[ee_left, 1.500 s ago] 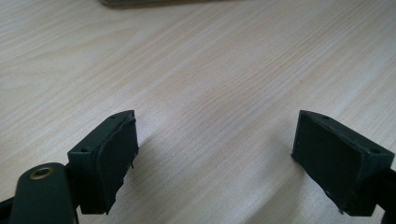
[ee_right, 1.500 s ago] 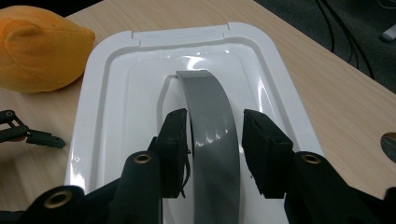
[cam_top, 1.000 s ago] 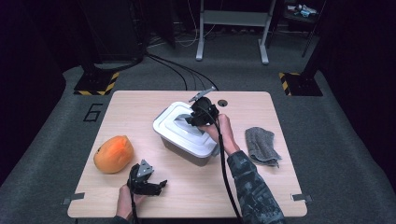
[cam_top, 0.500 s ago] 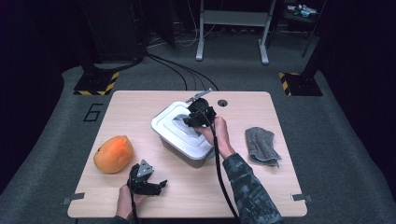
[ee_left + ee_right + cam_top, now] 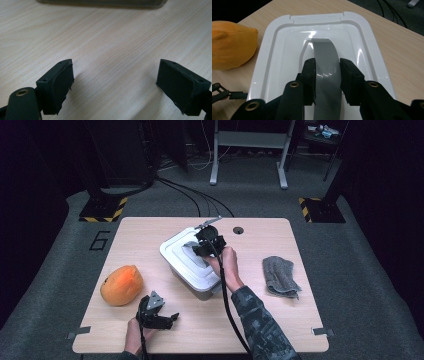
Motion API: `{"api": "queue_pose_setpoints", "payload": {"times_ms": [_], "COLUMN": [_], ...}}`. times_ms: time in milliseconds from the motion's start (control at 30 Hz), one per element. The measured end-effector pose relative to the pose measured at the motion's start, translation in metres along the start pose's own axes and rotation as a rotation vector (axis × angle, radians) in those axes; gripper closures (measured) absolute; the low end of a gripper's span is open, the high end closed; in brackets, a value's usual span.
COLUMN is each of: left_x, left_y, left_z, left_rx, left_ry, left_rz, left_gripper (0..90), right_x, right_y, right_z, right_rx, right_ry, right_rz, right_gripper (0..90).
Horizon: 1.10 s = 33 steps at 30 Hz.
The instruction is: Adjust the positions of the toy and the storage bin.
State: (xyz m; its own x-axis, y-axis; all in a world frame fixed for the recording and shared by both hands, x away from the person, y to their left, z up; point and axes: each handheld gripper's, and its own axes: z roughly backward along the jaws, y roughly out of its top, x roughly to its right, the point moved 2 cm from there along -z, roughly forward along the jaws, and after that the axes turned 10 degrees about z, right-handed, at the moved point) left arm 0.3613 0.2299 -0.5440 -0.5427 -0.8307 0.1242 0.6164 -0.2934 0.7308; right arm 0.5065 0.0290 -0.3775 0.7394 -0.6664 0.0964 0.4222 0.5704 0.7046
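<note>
Compared with a second earlier, the right hand and its gripper have crept a little toward the box's far-left end, while everything else on the table lies where it did. At the left sits the orange plush fruit [image 5: 121, 284], rounded and soft, well apart from the table's left edge. Just right of it, near the front edge, the left gripper [image 5: 172, 317] rests low with its jaws spread wide over bare pale wood grain (nothing between them). In the middle stands the box [image 5: 200, 287], its glossy white lid [image 5: 277, 65] rectangular with rounded corners and stepped ridges. The right gripper [image 5: 327, 75] is clamped on the arched grey tape handle [image 5: 325, 53] atop that lid. Farther right lies a crumpled grey cloth [image 5: 280, 276], with open tabletop around it.
</note>
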Motion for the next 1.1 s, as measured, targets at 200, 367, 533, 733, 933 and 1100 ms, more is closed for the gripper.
{"api": "queue_pose_setpoints", "payload": {"times_ms": [200,367,533,733,933,1100], "left_x": [0.0,0.0,0.0,0.0,0.0,0.0], "left_y": [0.0,0.0,0.0,0.0,0.0,0.0], "left_z": [0.0,0.0,0.0,0.0,0.0,0.0], "left_rx": [-0.001,-0.003,-0.003,0.0,-0.003,-0.004], "left_ry": [0.002,-0.002,-0.001,-0.001,-0.001,-0.002], "left_rz": [-0.004,-0.003,-0.003,-0.001,-0.004,-0.003], "left_gripper": [13.9,13.9,13.9,13.9,13.9,13.9], "right_x": [-0.005,-0.008,-0.007,-0.003,-0.006,-0.006], "right_y": [0.005,0.008,0.009,0.009,0.007,0.006], "right_z": [-0.004,-0.008,-0.008,-0.002,-0.008,-0.013], "right_rx": [-0.006,-0.003,0.004,0.005,-0.016,-0.021], "right_ry": [-0.02,-0.026,-0.013,0.011,0.034,0.005], "right_rz": [-0.034,-0.071,-0.05,-0.001,0.013,-0.013], "right_gripper": [66.1,66.1,63.3,48.7,58.7,64.9]}}
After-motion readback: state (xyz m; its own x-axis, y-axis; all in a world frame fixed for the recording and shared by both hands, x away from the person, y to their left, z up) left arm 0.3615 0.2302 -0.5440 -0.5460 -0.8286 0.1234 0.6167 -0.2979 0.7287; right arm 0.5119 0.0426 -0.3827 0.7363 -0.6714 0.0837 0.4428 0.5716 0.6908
